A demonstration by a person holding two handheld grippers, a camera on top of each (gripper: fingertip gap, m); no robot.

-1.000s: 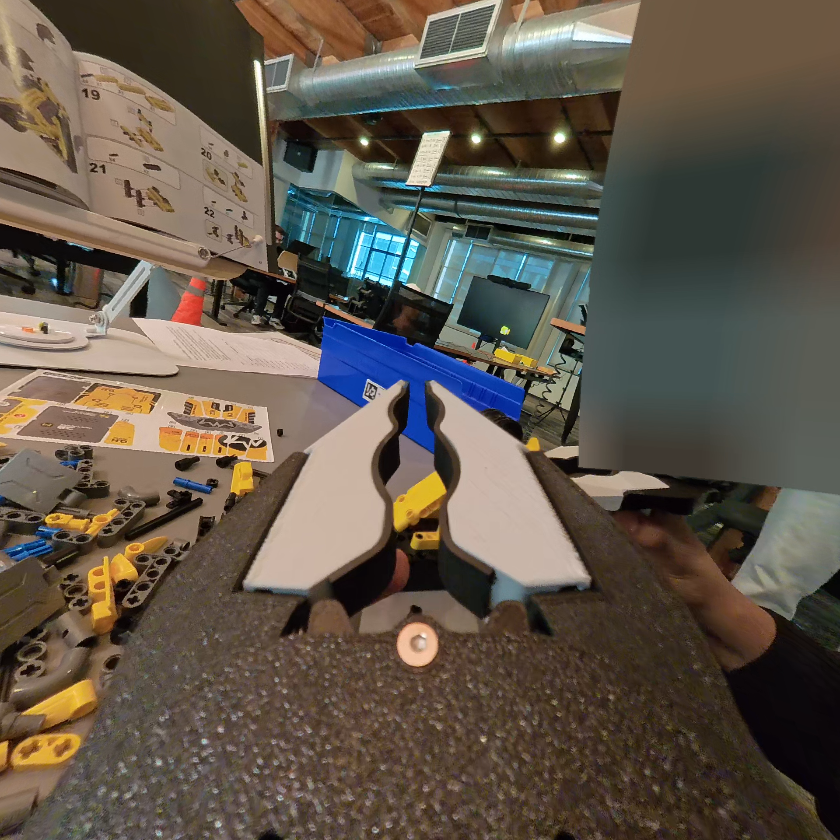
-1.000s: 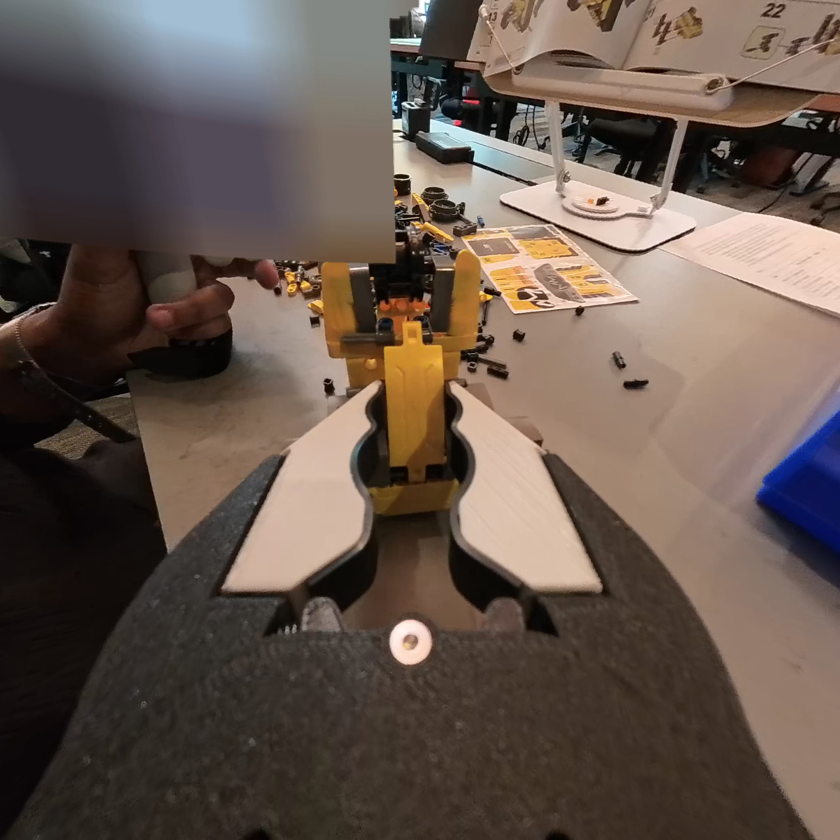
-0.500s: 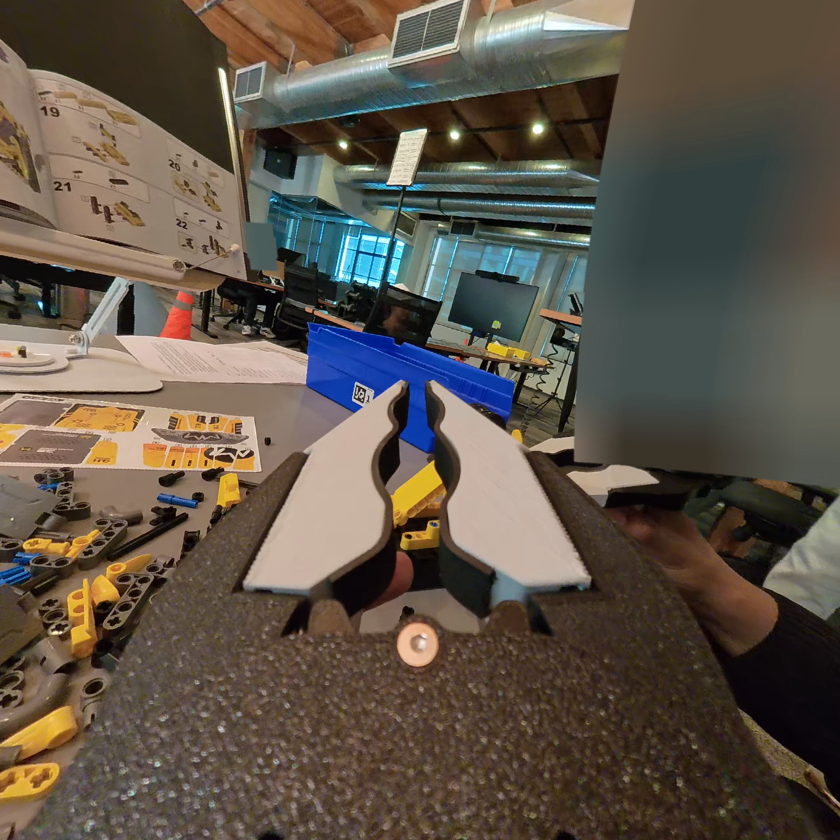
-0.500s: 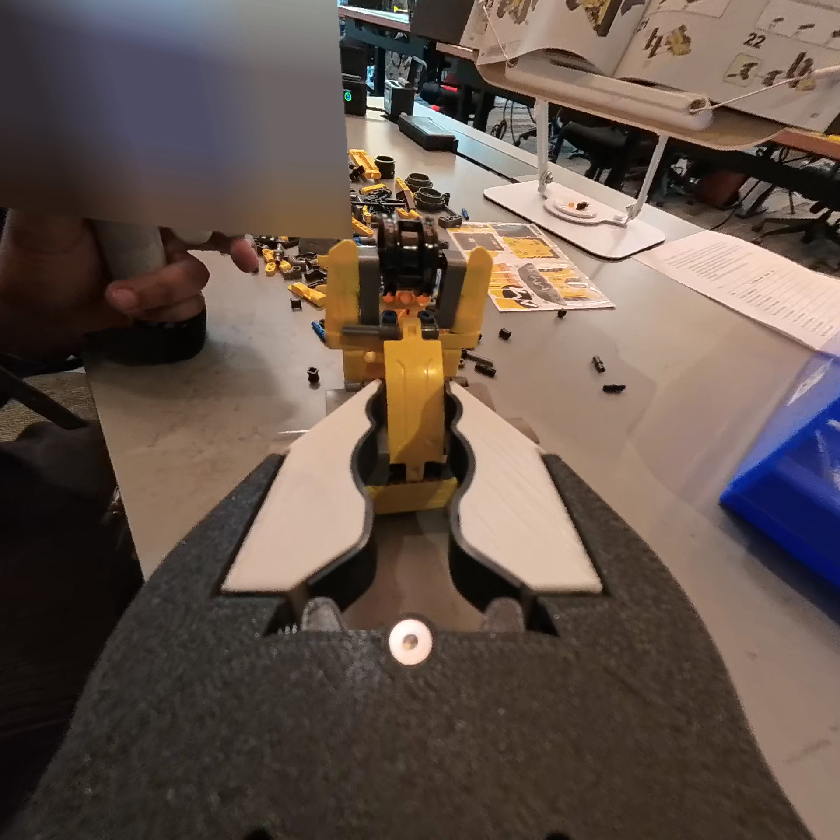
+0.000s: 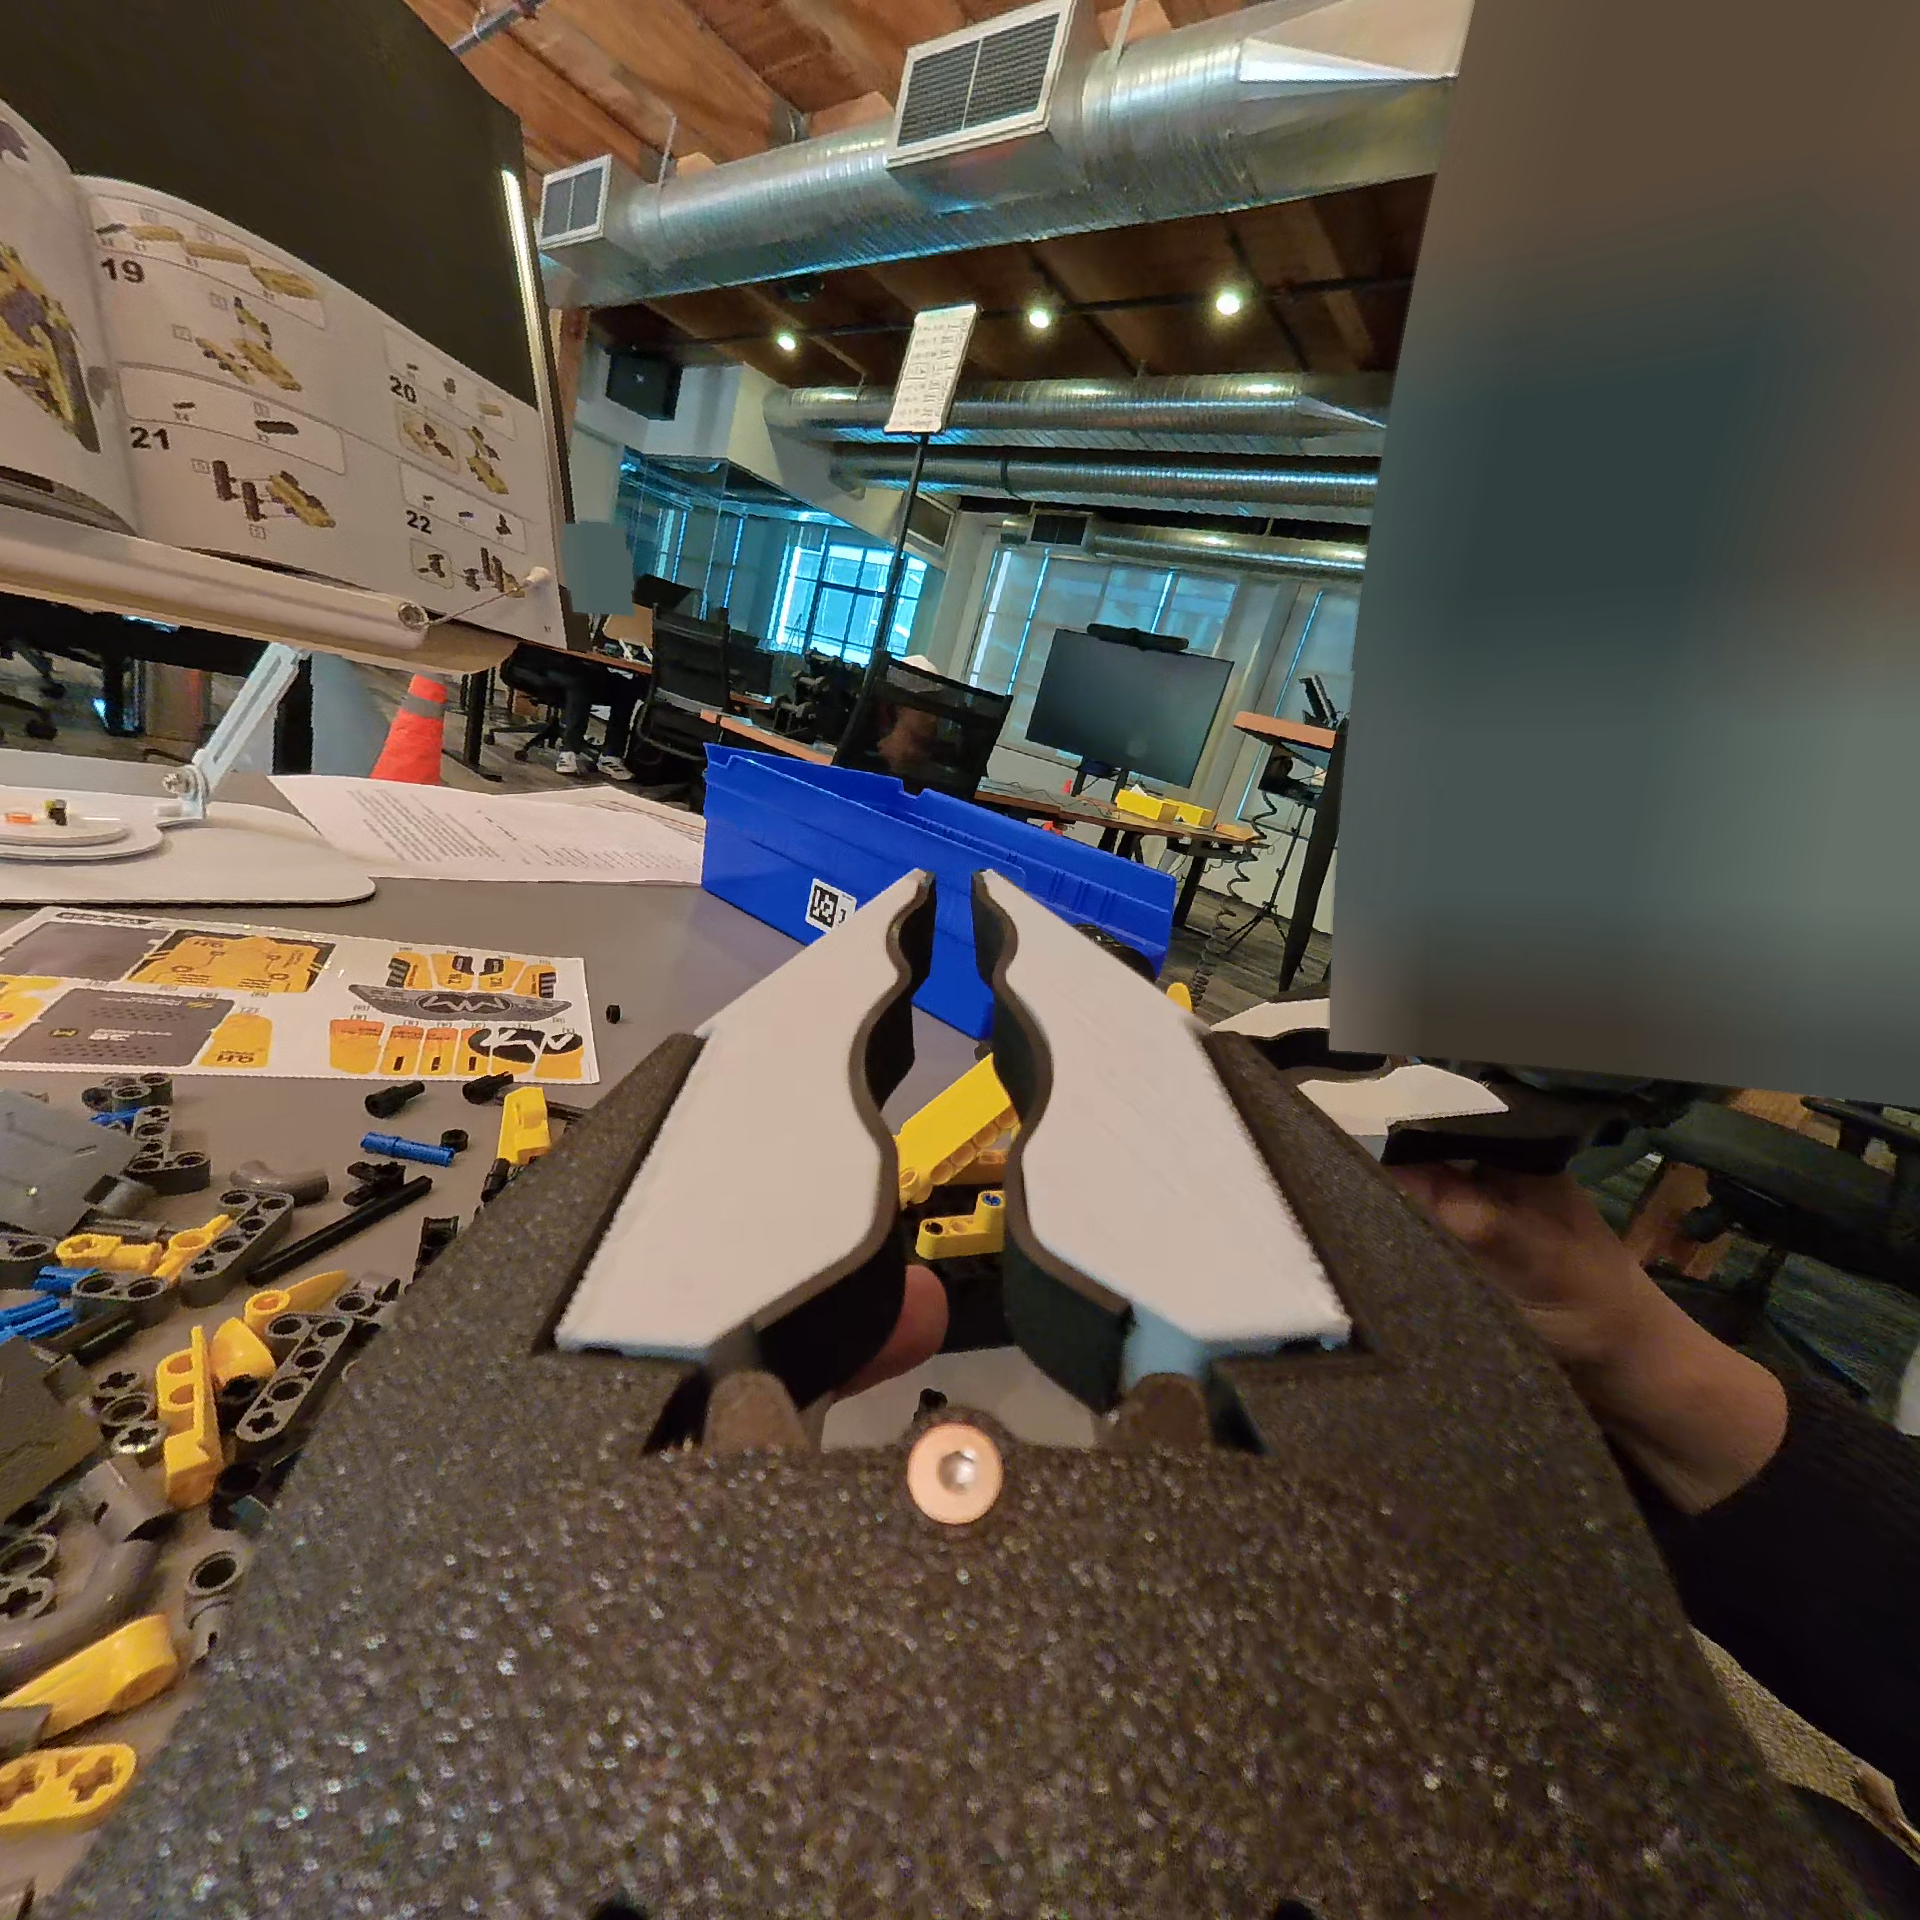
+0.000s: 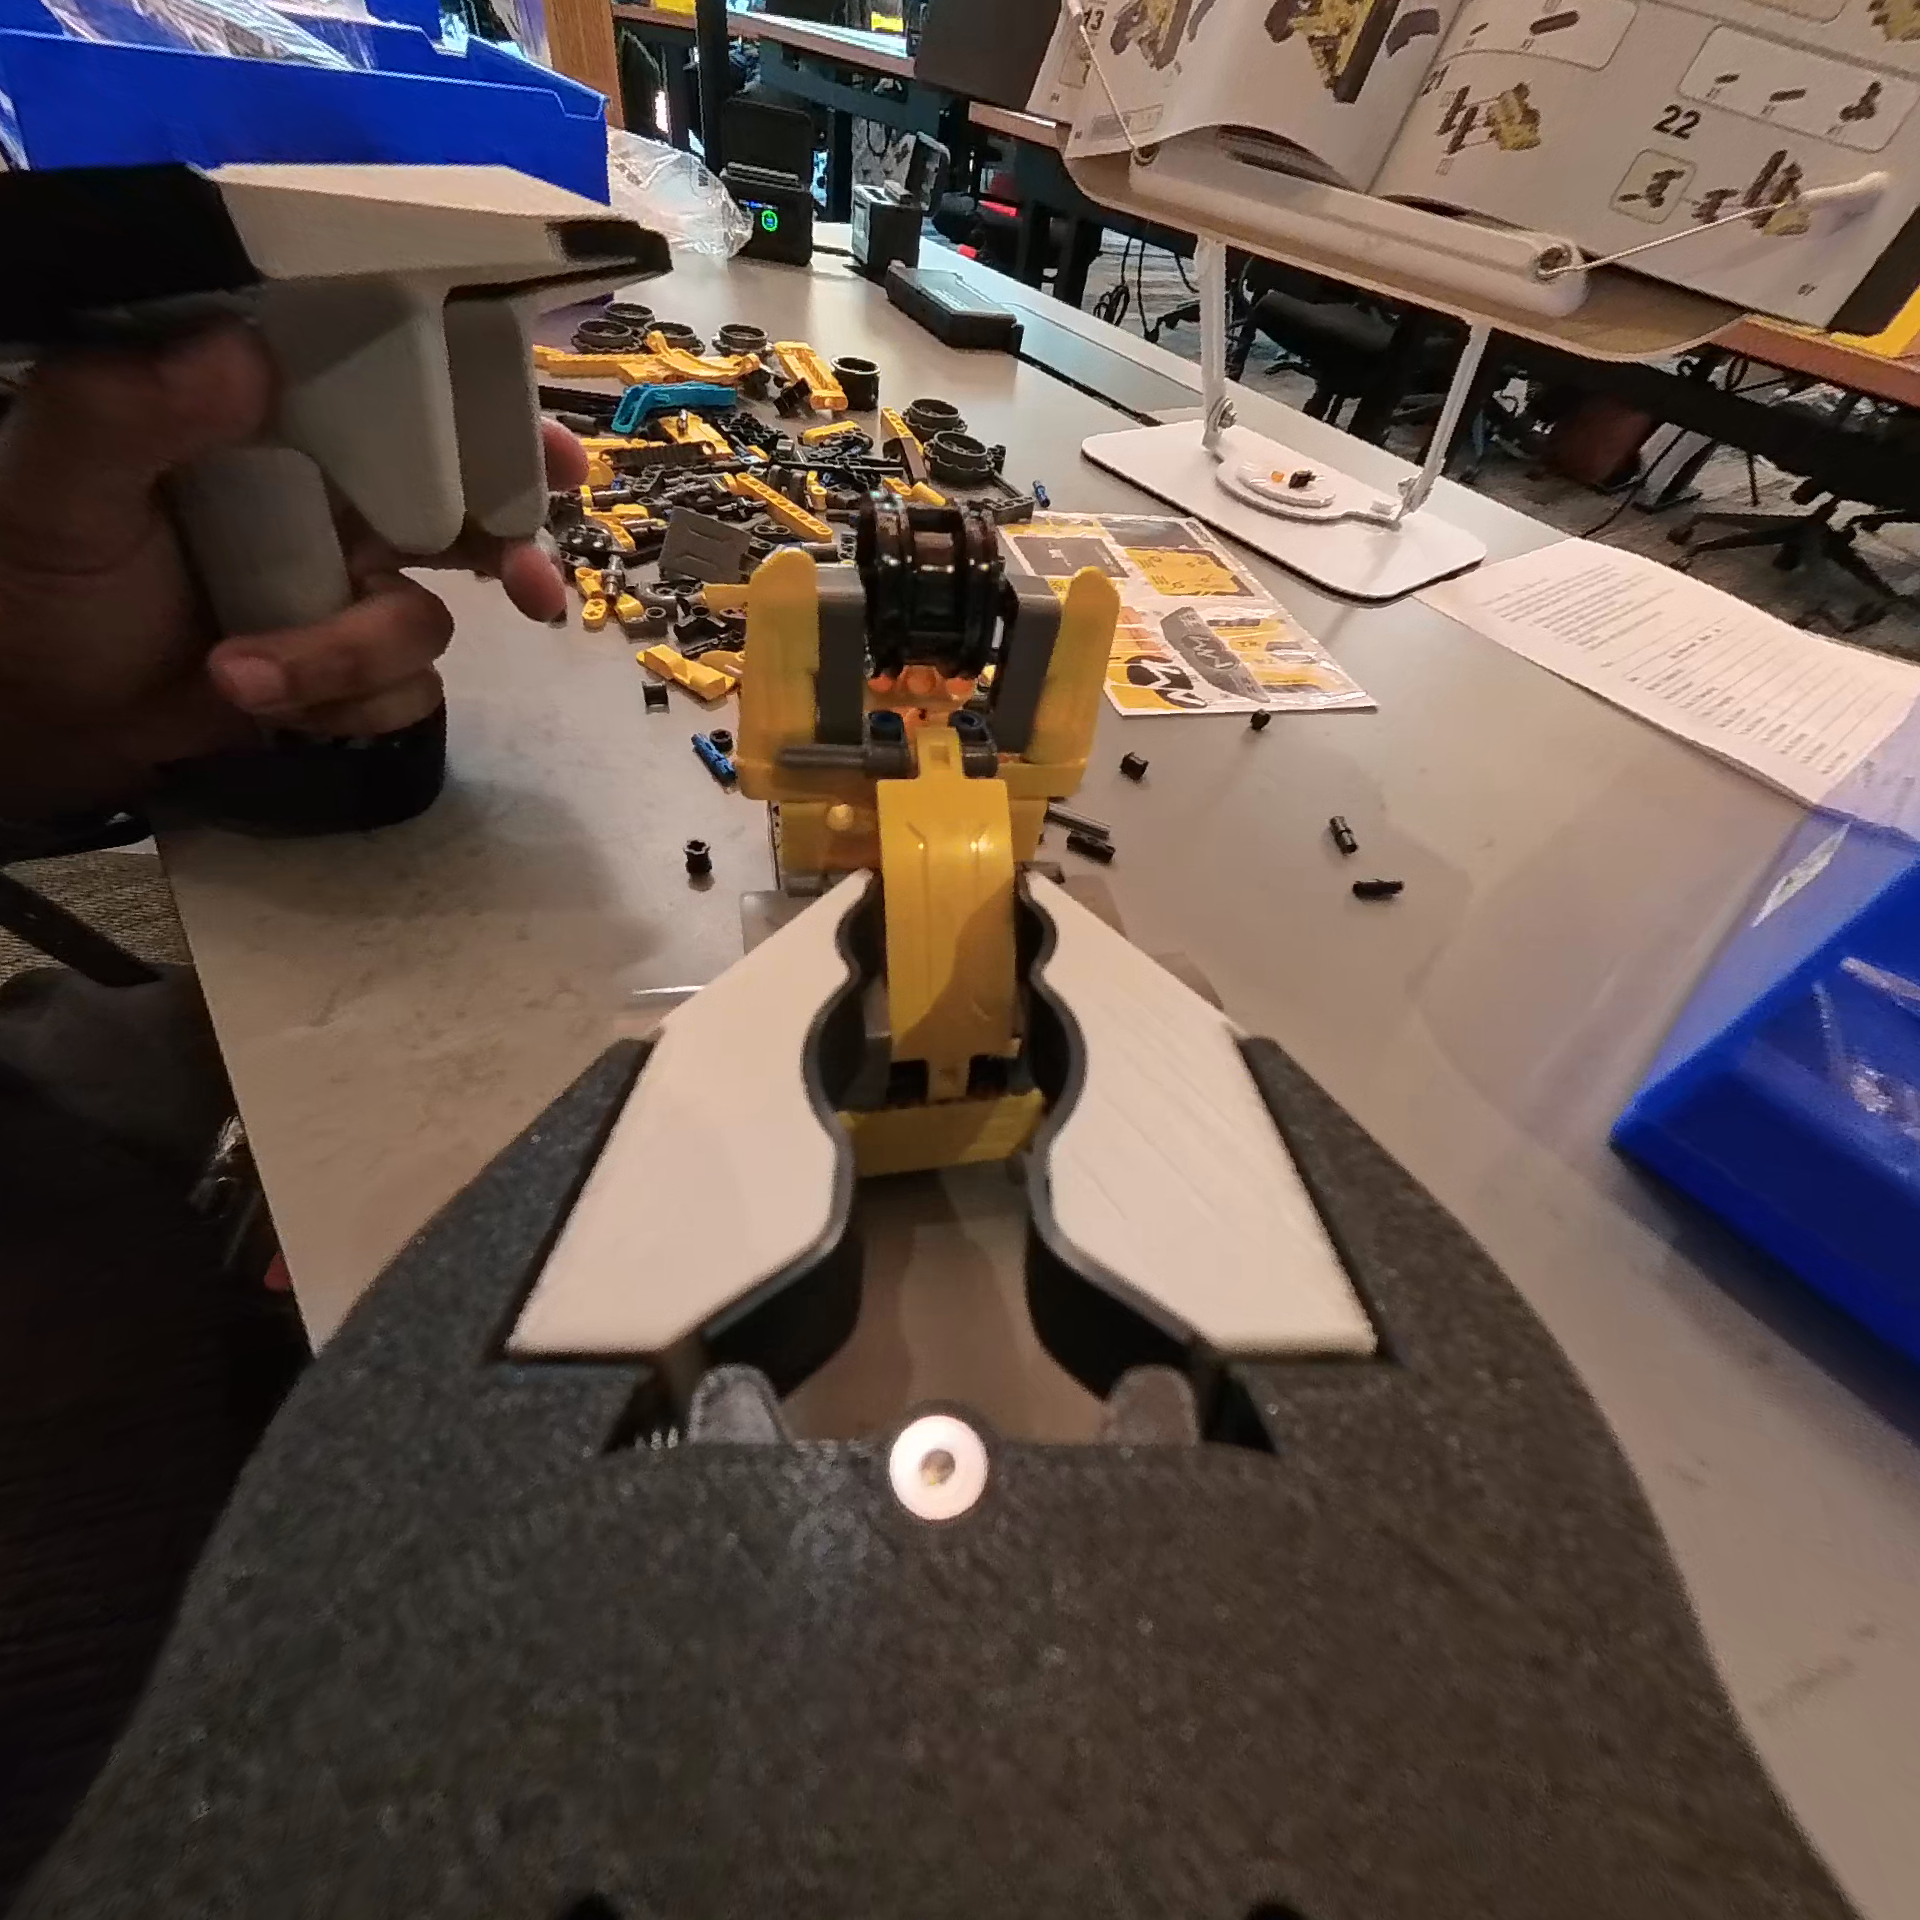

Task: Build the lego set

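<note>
Now right gripper [image 6: 948,883]: jaws clamped on yellow brick model [image 6: 935,748], raised above grey worktop [image 6: 1351,1039]. Left gripper [image 5: 951,883]: jaws nearly closed, empty, aloft beside loose brick pieces [image 5: 187,1299], blue bin [image 5: 935,862] ahead.

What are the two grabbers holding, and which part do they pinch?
The right gripper pinches the yellow toy model by its narrow curved yellow end. The left gripper is nearly shut and holds nothing.

Open-plan office: wood ceiling [image 5: 1288,260] with exposed silver ducts [image 5: 1143,125], spotlights at 12 o'clock, big windows [image 5: 852,603], desks, black chairs [image 5: 935,727], dark monitor [image 5: 1127,707].
</note>
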